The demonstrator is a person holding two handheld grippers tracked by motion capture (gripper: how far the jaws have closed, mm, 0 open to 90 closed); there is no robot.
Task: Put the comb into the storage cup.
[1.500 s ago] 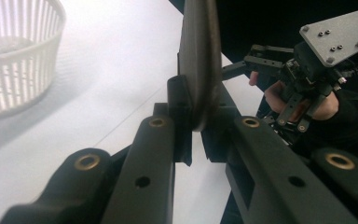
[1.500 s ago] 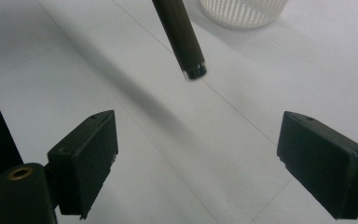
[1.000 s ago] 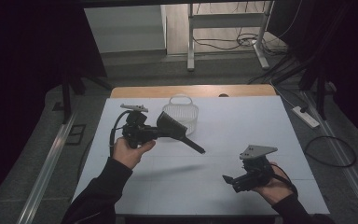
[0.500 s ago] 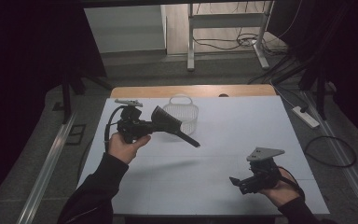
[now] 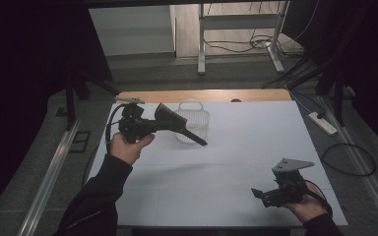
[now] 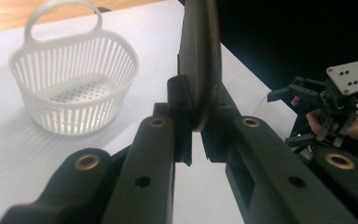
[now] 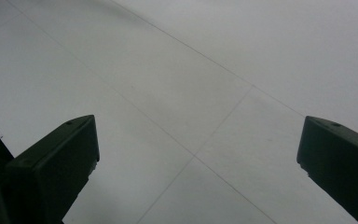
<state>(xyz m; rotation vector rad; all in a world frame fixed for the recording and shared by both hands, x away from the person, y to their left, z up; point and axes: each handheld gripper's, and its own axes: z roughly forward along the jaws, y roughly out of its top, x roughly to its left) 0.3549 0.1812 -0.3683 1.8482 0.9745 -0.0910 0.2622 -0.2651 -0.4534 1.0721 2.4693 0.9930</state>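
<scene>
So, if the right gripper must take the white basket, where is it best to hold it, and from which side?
Probably by the arched handle of the white basket, coming from above. The basket stands upright on the table with the handle rising from its far rim, a thin part that open jaws can close on; the slatted wall is wide and round.

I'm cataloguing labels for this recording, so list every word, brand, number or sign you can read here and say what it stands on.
None can be read: no print shows on the black brush clamped in the left gripper, on the white plastic basket, on the grey plate atop the open right gripper, or on the white table cover.
</scene>
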